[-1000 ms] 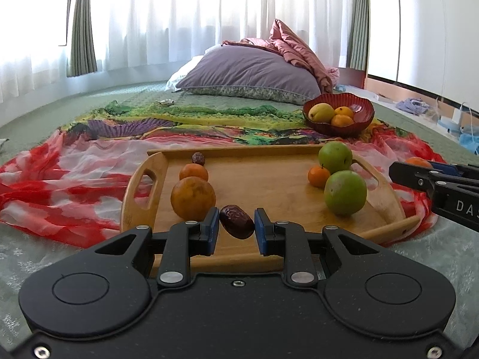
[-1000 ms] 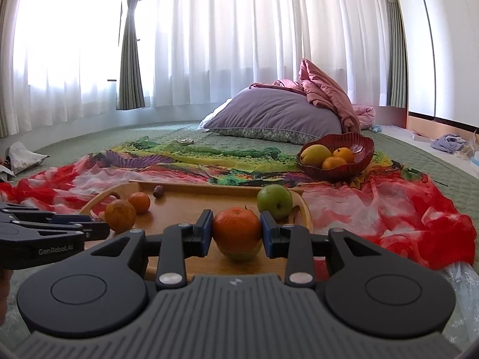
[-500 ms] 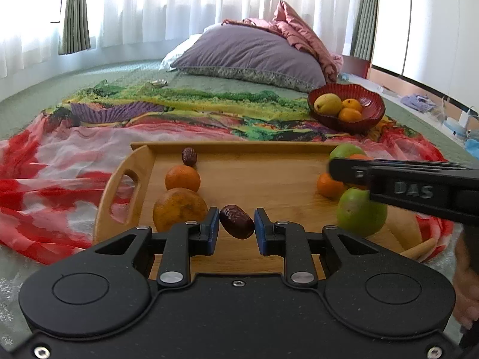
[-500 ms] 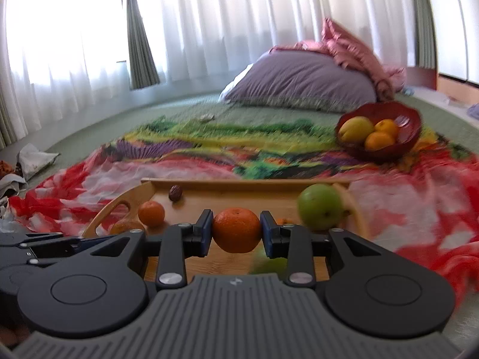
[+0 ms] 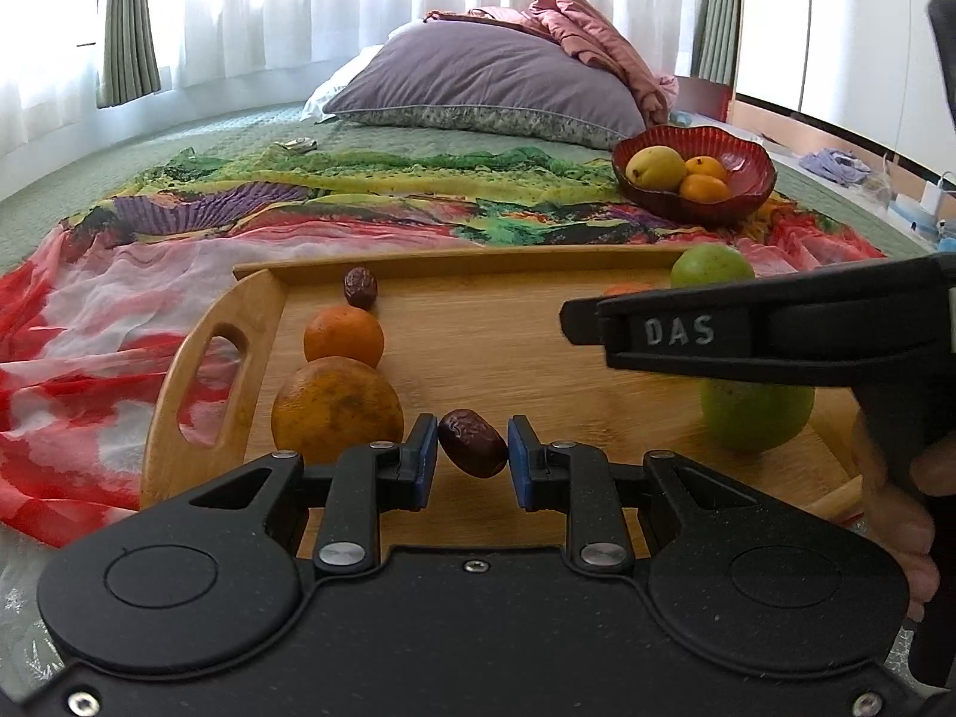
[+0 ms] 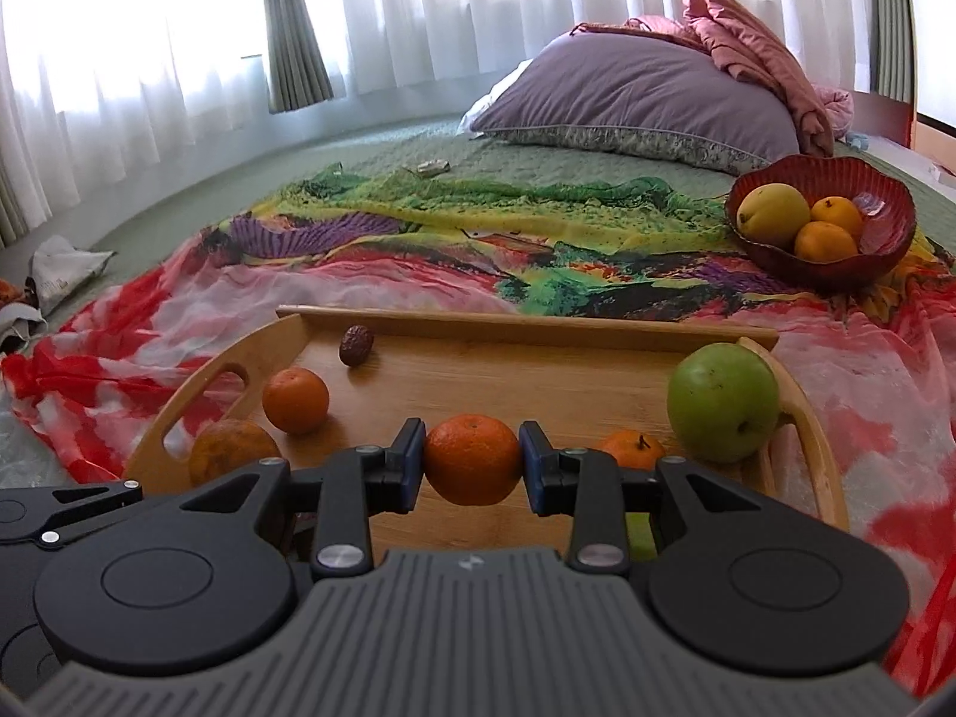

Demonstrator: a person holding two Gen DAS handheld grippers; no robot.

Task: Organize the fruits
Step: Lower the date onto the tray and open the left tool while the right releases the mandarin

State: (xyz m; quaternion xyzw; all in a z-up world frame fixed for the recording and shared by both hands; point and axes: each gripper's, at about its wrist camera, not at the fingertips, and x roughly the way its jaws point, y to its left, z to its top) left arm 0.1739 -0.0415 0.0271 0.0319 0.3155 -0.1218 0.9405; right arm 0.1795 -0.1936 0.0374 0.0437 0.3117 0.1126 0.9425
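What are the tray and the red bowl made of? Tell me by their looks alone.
Tray: apparently wood or bamboo, with pale yellow-brown straight grain lines, a matte to satin finish and a cut-out handle.
Red bowl: likely glass or glossy plastic; the scalloped ribbed wall shines and seems slightly translucent. Which of the two cannot be told.

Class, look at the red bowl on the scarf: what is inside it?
Inside the red bowl lie one yellow fruit and two small oranges. Its near wall hides the bowl's bottom, so anything beneath them cannot be seen.
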